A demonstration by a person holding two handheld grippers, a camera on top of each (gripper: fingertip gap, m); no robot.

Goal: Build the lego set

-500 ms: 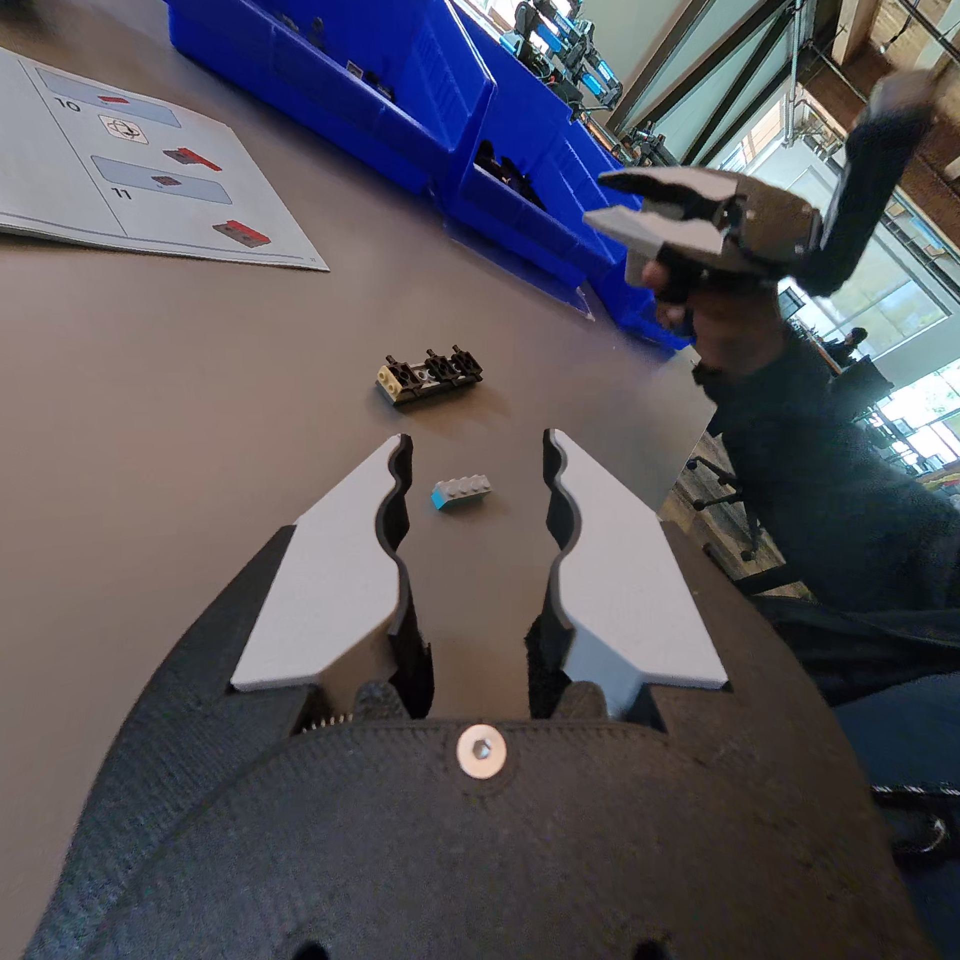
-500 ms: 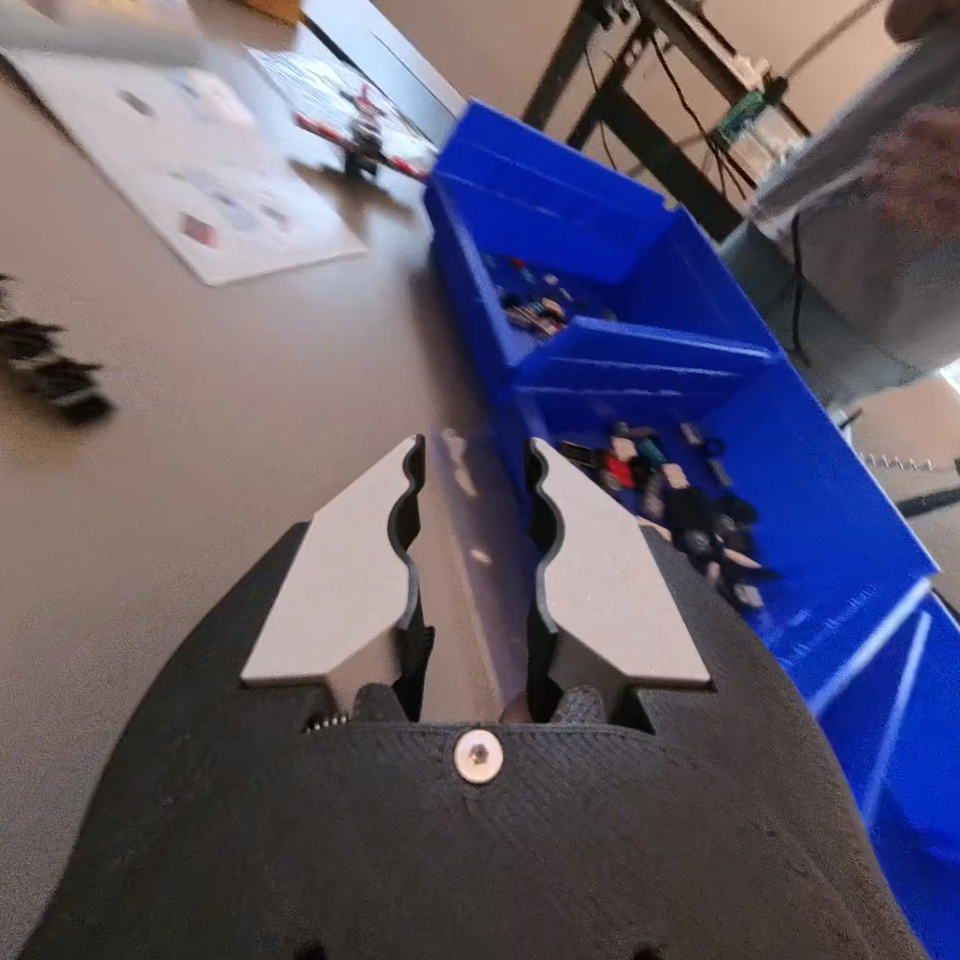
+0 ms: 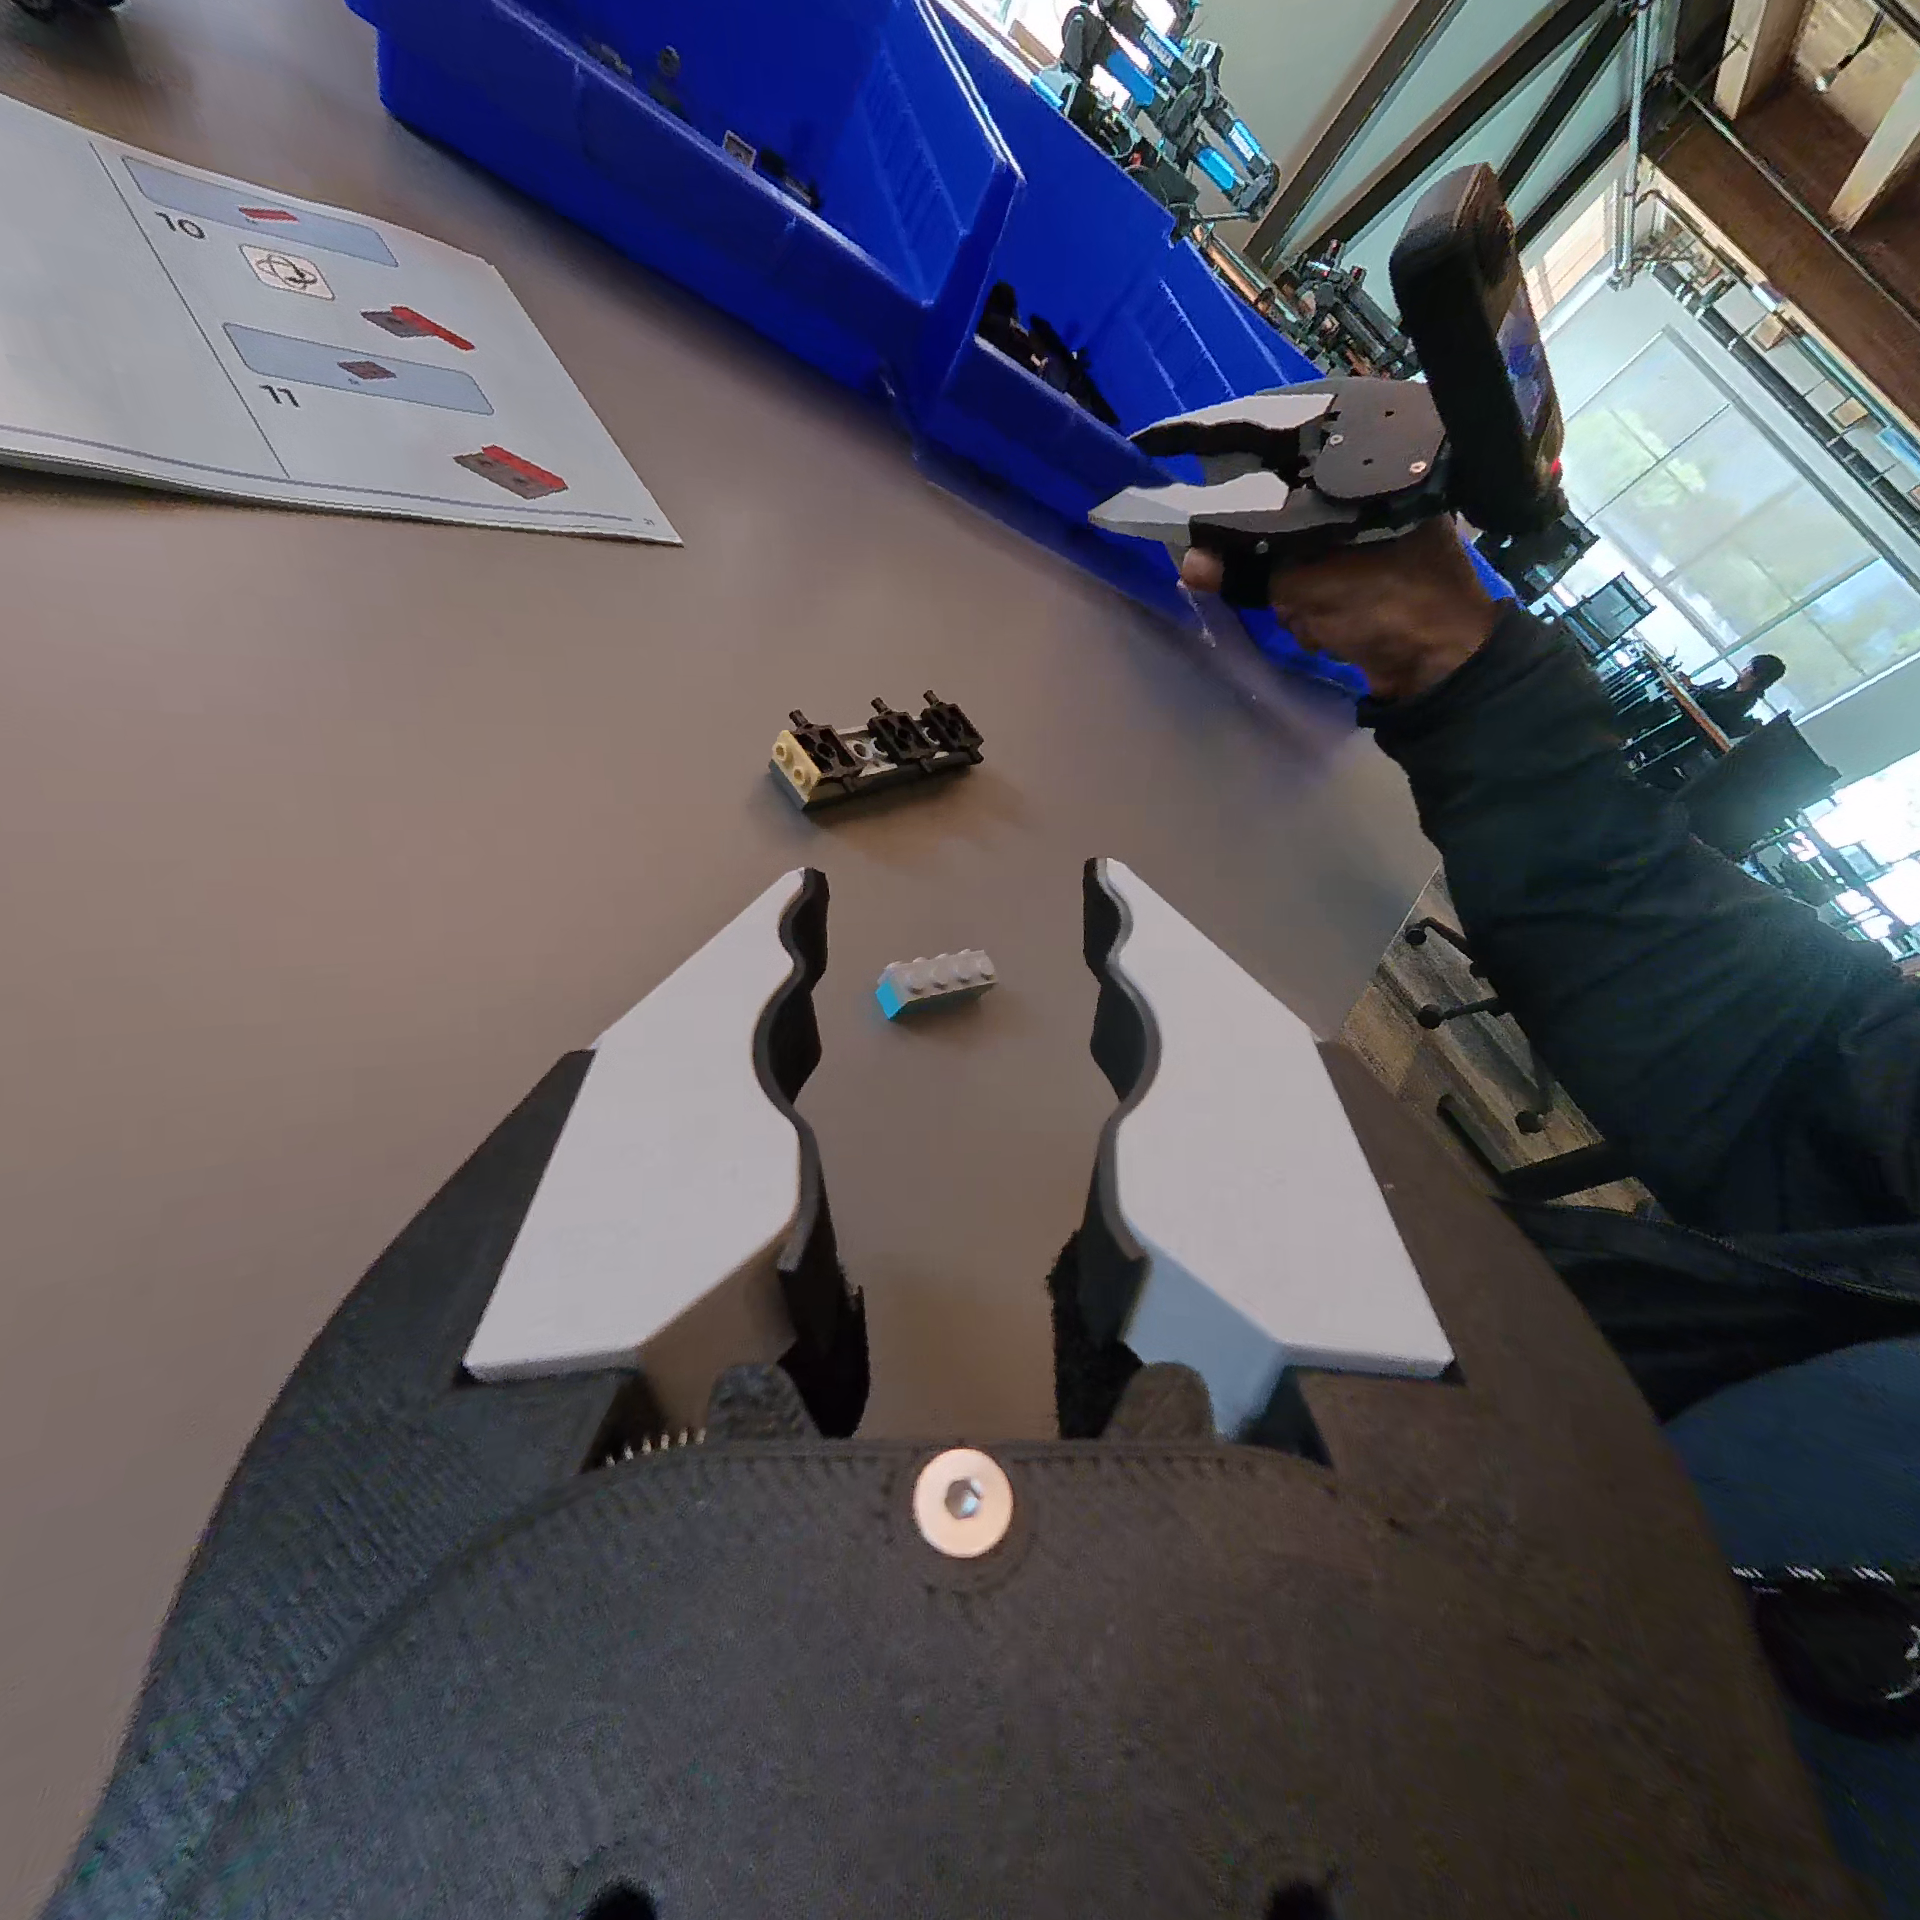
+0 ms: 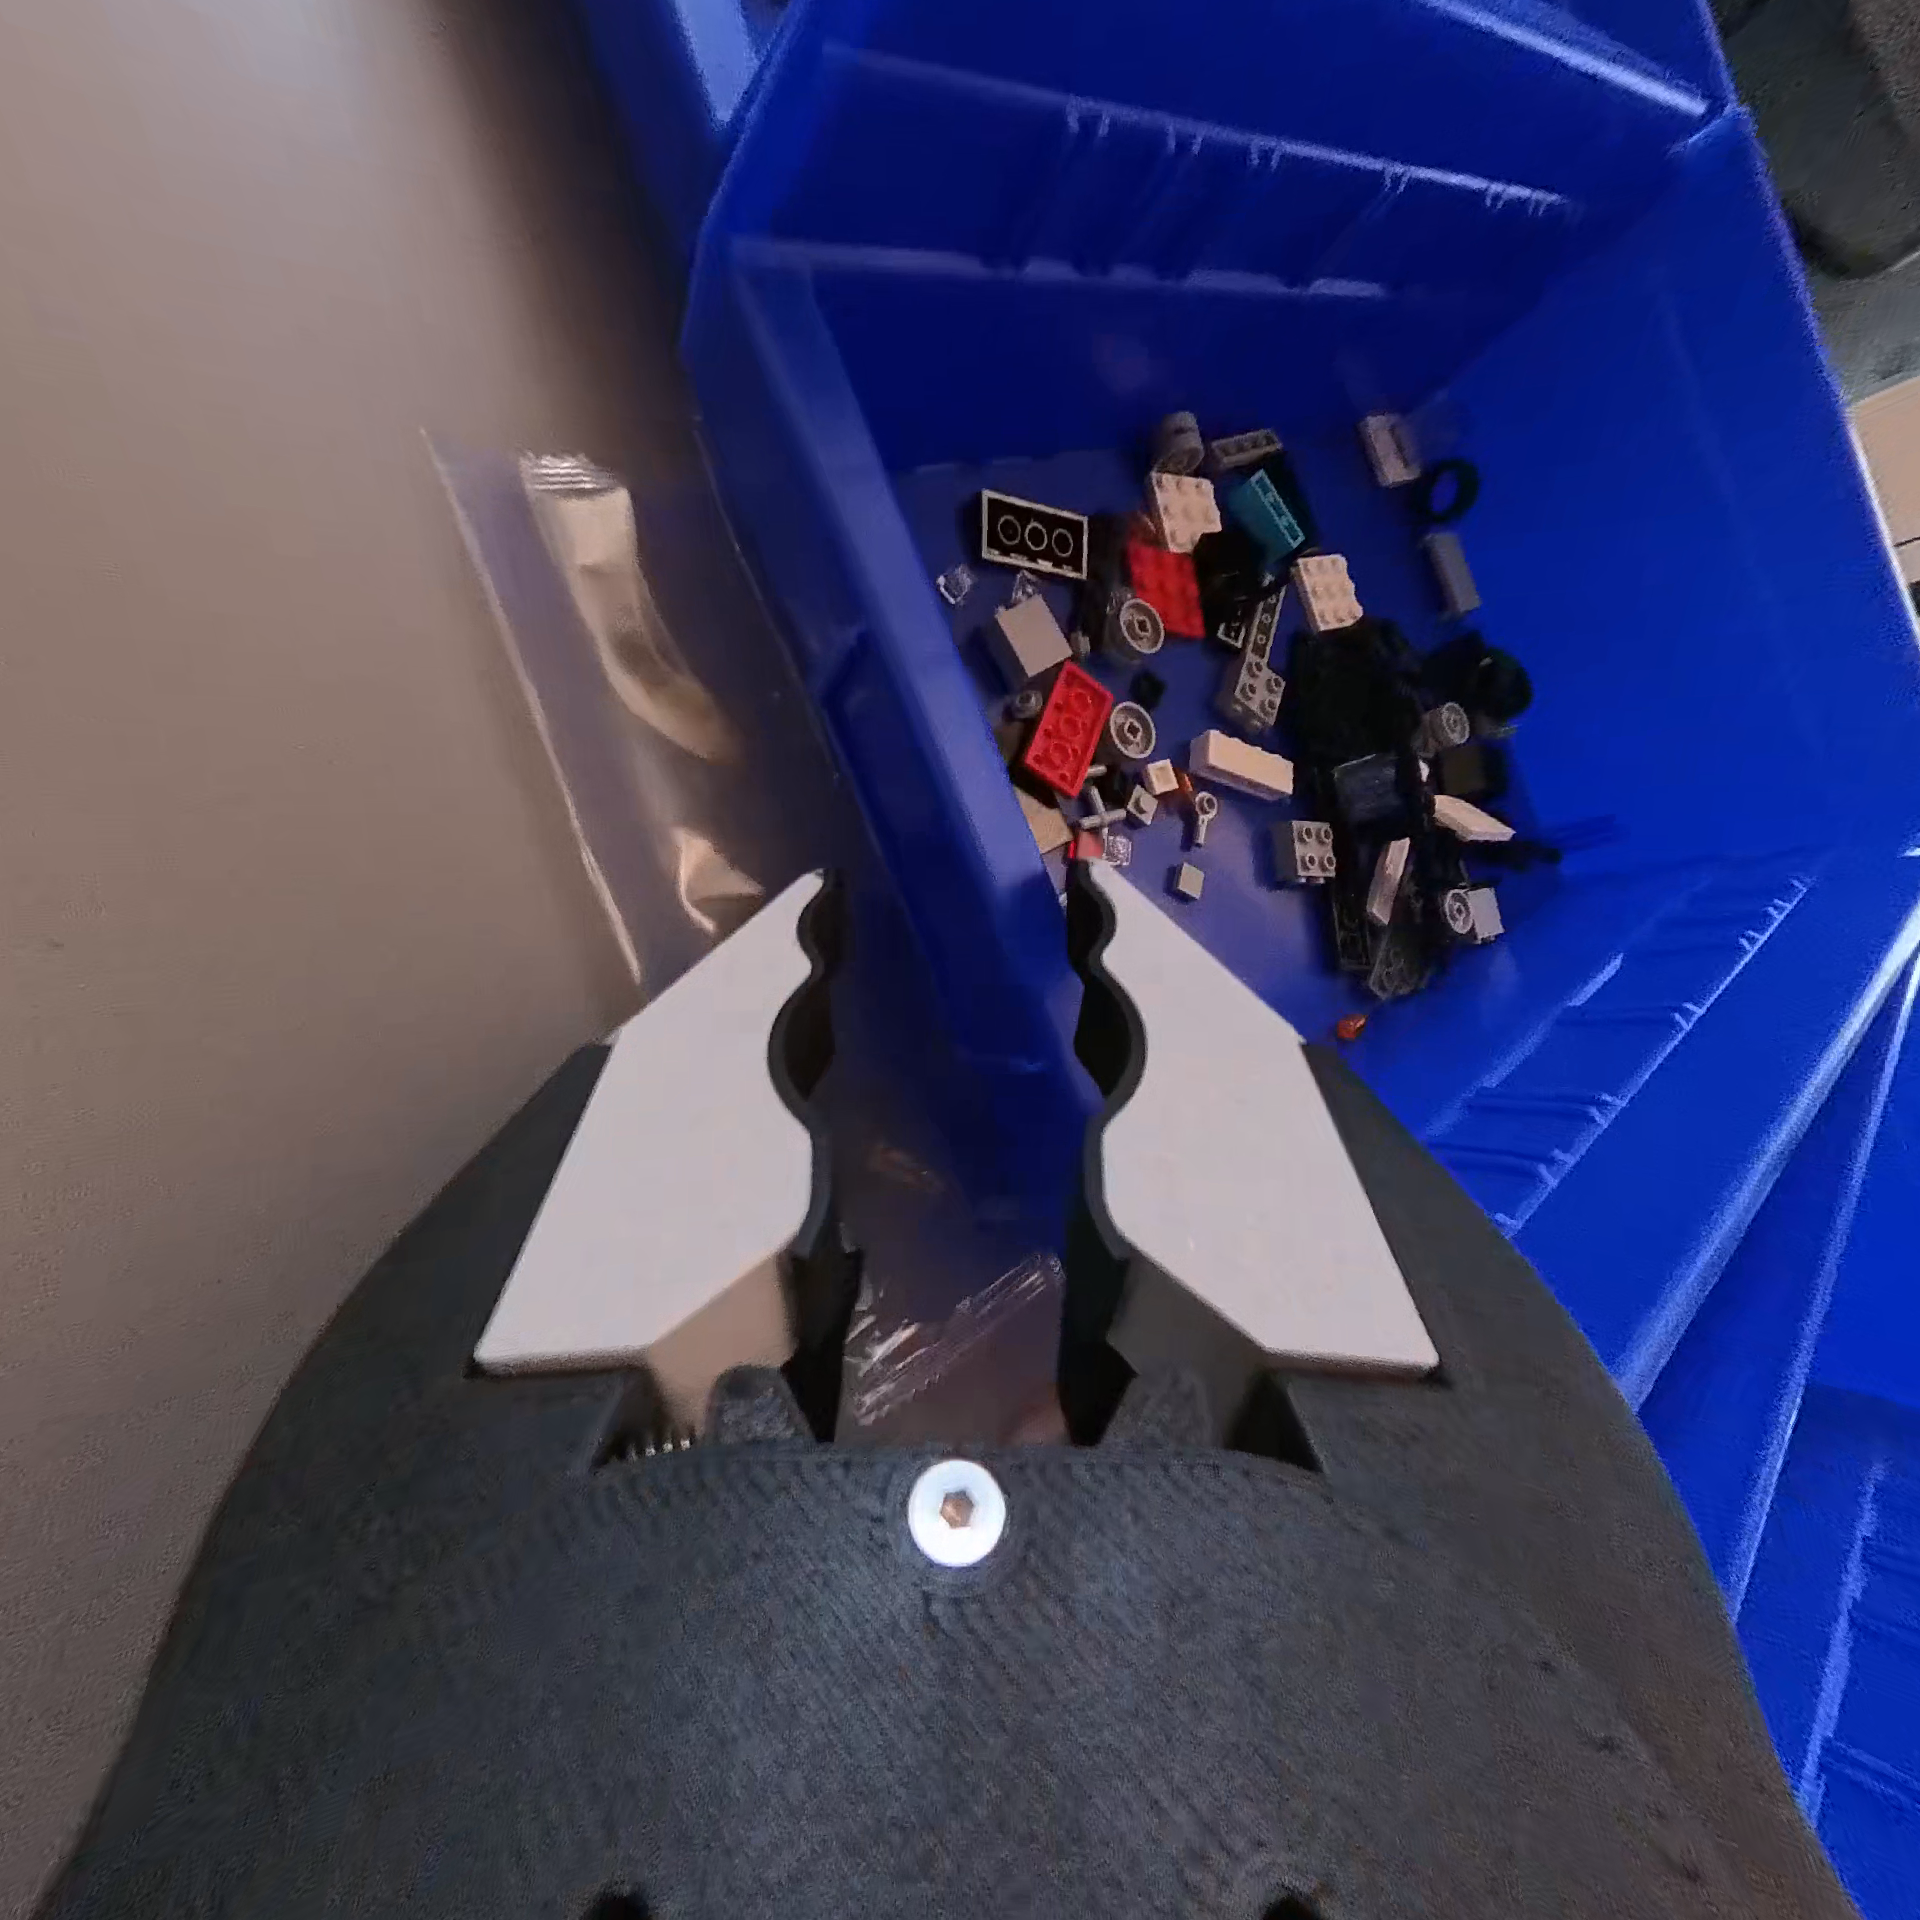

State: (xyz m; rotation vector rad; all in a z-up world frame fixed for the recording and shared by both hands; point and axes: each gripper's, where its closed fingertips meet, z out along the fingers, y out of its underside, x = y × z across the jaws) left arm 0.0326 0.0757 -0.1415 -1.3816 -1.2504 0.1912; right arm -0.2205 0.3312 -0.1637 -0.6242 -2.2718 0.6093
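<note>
Little grey-and-teal brick point(image 3: 935, 986) sits untouched between the left gripper point(image 3: 954, 883)'s spread fingers, while the right gripper point(image 4: 948, 883) hangs open-fingered over the blue bin point(image 4: 1621, 644).

A brown-grey table point(image 3: 312, 779) fills most of the left wrist view; along its far edge stand blue bins point(image 3: 727, 177) side by side, touching; beyond them, blurred machinery with light-blue parts point(image 3: 1153, 62) stands near tall windows point(image 3: 1704, 520); a seated person point(image 3: 1756, 681) shows far off by the glass; past the table's right edge lies a patterned floor point(image 3: 1392, 1039) with the wheeled base of an office chair point(image 3: 1475, 1018). In the right wrist view, a clear plastic bag point(image 4: 623, 644) lies flat on the table, partly tucked against the outer wall of one bin.
</note>
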